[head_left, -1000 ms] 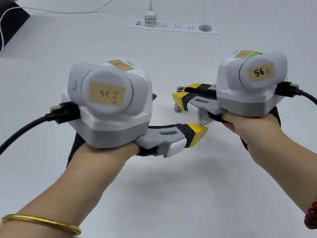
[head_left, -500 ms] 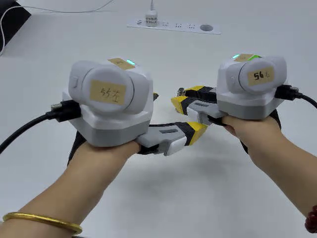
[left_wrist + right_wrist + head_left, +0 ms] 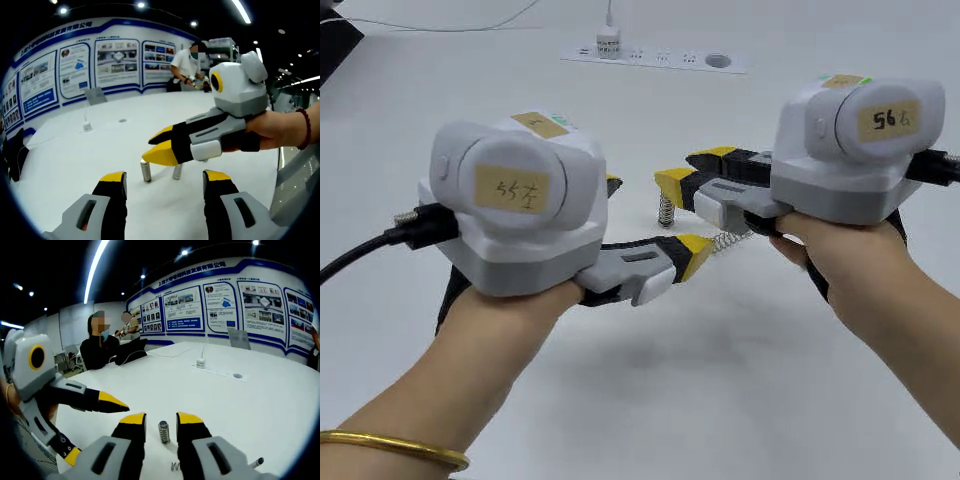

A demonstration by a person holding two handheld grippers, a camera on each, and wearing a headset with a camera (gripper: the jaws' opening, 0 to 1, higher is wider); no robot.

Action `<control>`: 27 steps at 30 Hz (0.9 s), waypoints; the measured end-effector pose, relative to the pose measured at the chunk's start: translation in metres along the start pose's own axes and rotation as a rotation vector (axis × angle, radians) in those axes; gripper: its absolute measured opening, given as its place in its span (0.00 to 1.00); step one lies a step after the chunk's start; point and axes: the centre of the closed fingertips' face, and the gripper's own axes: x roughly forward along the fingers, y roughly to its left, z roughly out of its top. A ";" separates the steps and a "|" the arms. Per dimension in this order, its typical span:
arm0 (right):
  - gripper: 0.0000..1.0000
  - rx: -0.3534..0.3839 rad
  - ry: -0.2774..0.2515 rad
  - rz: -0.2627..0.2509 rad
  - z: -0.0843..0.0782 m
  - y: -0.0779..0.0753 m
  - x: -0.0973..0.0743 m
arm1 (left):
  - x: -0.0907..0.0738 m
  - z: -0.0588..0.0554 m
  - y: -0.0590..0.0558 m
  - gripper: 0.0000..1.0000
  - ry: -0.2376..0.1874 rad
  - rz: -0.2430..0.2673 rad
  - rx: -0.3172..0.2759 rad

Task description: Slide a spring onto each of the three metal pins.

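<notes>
Currently both the left tongs (image 3: pixel 165 178) and the right tongs (image 3: pixel 161 420) stand apart and hold nothing. A sprung pin (image 3: pixel 145 171) and a second sprung pin (image 3: pixel 177 171) stand upright on the desk (image 3: pixel 650 400). A loose spring (image 3: pixel 728 240) lies at 4 o'clock of them. What appears to be a bare pin (image 3: pixel 255 462) lies nearby. The third pin is judged to be in hand. The next move calls for clamping that spring and aligning its bore with the pin.

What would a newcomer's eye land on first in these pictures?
The left tool and right tool, bulky grey and yellow, face each other over the white table, both open. Between their tips a spring-covered pin stands upright, and a loose spring lies beneath the right tool.
</notes>
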 end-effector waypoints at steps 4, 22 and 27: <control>0.27 0.012 -0.009 -0.017 0.005 -0.004 -0.012 | 0.004 -0.002 -0.005 0.62 0.004 -0.014 0.013; 0.32 0.036 -0.022 -0.085 0.002 -0.029 -0.075 | 0.019 -0.007 -0.016 0.53 0.005 -0.060 0.068; 0.32 0.059 -0.017 -0.109 -0.007 -0.033 -0.089 | 0.025 -0.011 -0.016 0.49 0.019 -0.069 0.071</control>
